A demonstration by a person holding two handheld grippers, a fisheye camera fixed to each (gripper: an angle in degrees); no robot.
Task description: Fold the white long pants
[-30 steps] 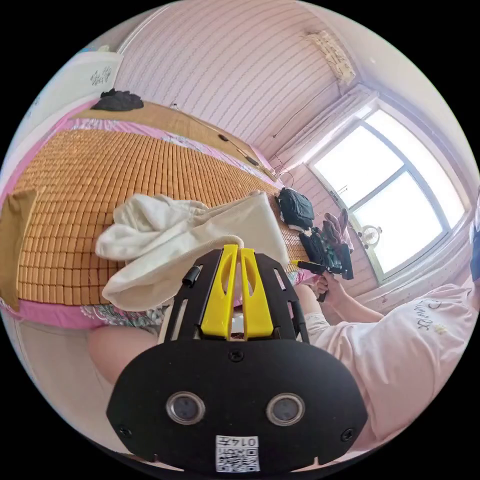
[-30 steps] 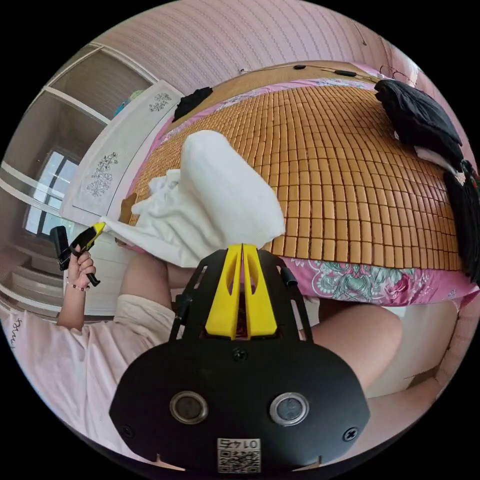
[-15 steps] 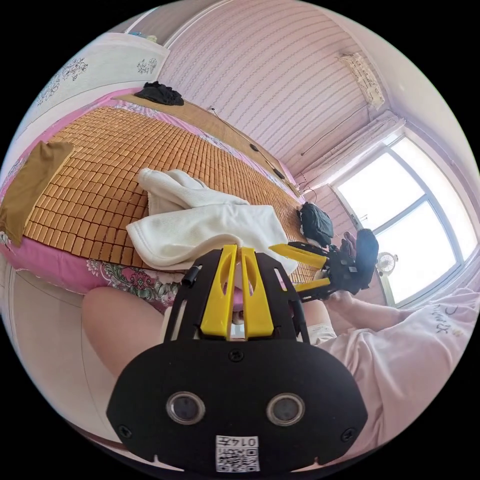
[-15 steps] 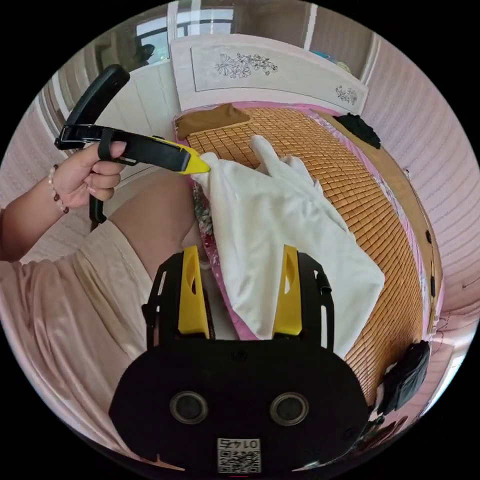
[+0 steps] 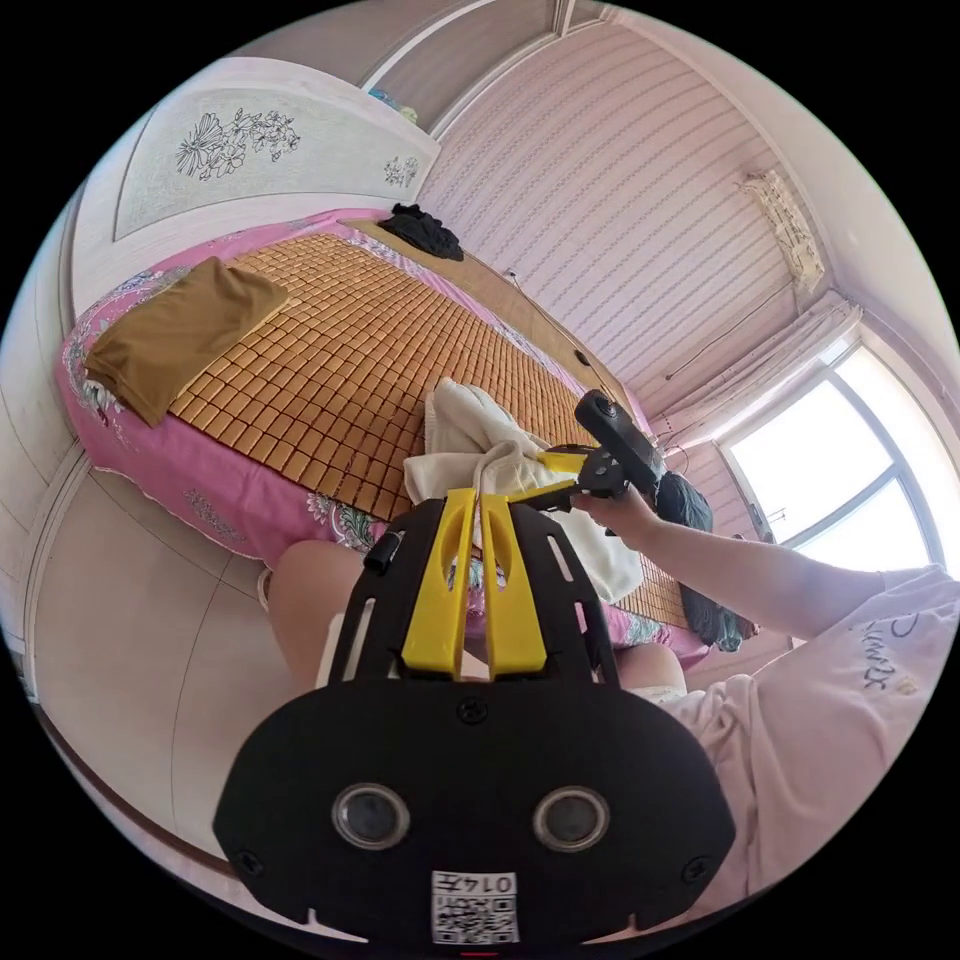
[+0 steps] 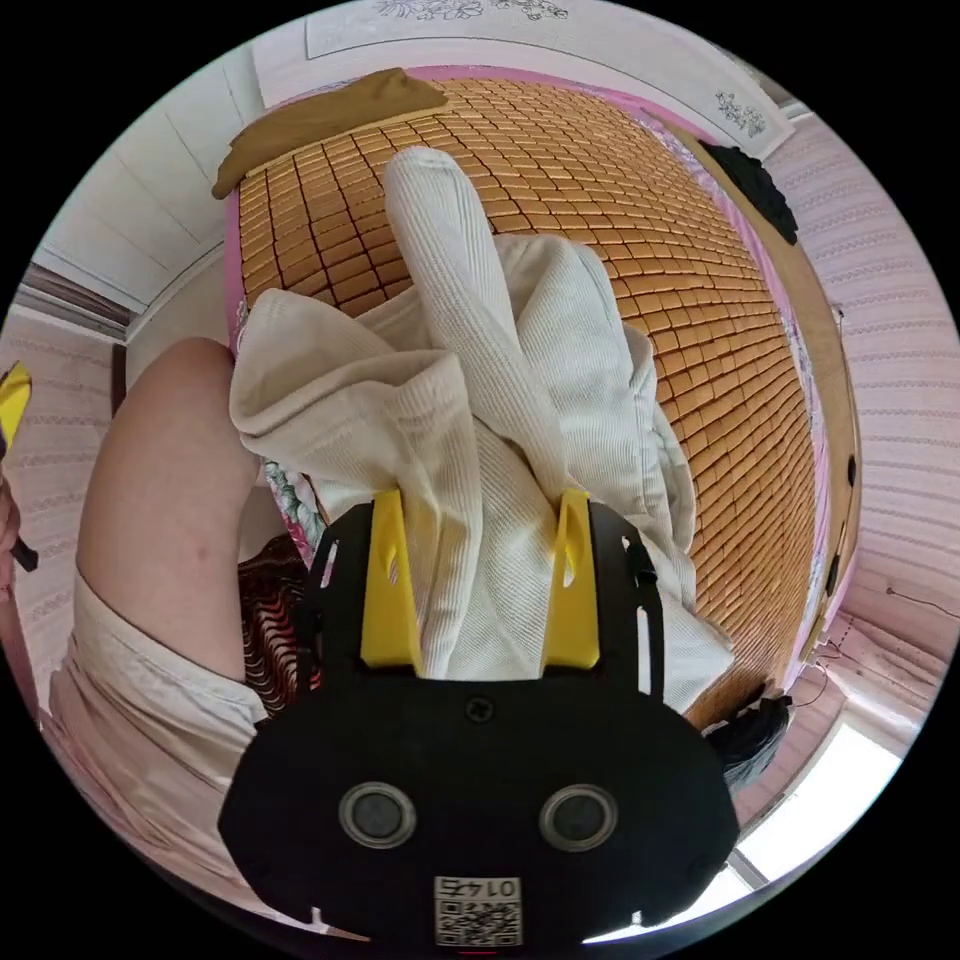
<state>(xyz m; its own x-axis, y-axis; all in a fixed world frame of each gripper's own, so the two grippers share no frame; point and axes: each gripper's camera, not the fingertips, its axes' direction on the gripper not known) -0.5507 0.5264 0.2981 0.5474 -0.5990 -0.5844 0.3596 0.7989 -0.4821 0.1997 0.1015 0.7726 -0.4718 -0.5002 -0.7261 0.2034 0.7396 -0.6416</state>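
1. White long pants (image 6: 500,400): bunched in a heap at the near edge of the bed (image 5: 330,340), on its bamboo mat (image 6: 650,230); one leg lies over the pile.
2. Right hand-held gripper (image 6: 480,520): jaws spread, with pants fabric lying between them; seen from the left gripper view (image 5: 555,478) at the heap.
3. Left hand-held gripper (image 5: 478,495): jaws pressed nearly together; whether they pinch cloth cannot be told.
4. Brown cloth (image 5: 180,330): on the bed's corner, well apart from the pants.
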